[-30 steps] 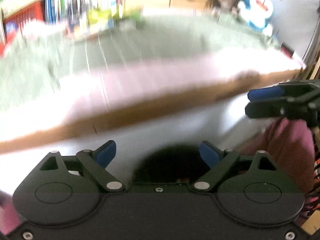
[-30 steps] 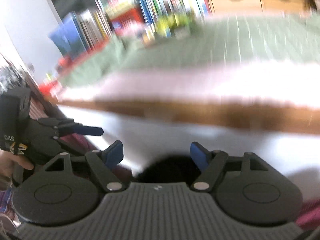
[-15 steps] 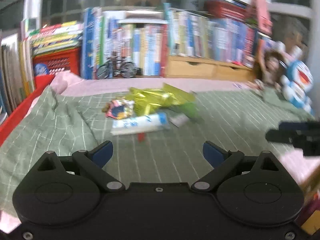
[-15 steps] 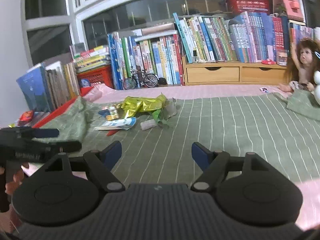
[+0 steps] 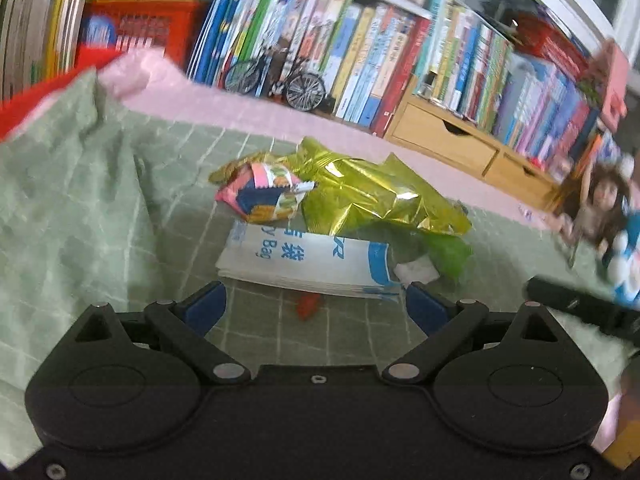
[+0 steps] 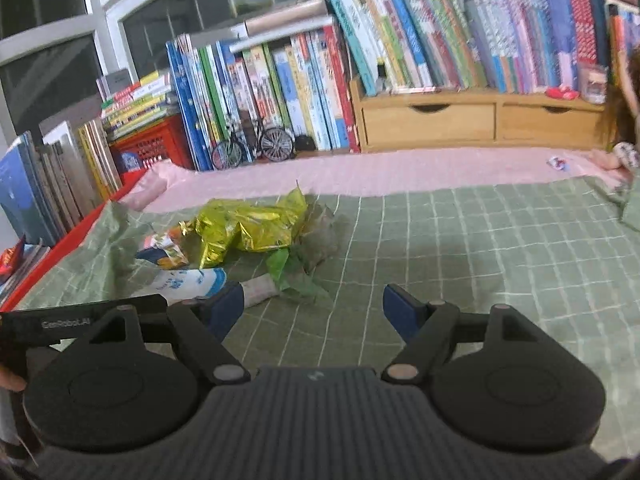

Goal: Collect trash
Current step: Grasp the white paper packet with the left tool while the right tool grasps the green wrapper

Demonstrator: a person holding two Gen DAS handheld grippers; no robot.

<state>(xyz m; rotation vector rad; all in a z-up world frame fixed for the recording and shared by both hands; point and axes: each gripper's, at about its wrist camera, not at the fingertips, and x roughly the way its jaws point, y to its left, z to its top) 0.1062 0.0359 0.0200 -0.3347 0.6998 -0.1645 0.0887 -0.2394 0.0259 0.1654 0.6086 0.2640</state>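
Bed w/ green checked blanket (image 6: 460,248) and pink sheet (image 6: 400,172); books (image 6: 300,80), toy bicycle (image 6: 252,146), wood drawers (image 6: 480,120) along the back. Trash pile sits on the blanket's left part: crumpled gold-green foil wrapper (image 5: 372,196), pink snack packet (image 5: 264,192) touching its left end, flat white paper bag (image 5: 304,264) w/ blue print lying left-to-right just in front. Small red scrap (image 5: 308,306) nearer still. Left hand-held gripper (image 5: 316,308) wide open, empty, just short of the bag. Right hand-held gripper (image 6: 314,312) wide open, empty, right of the pile.
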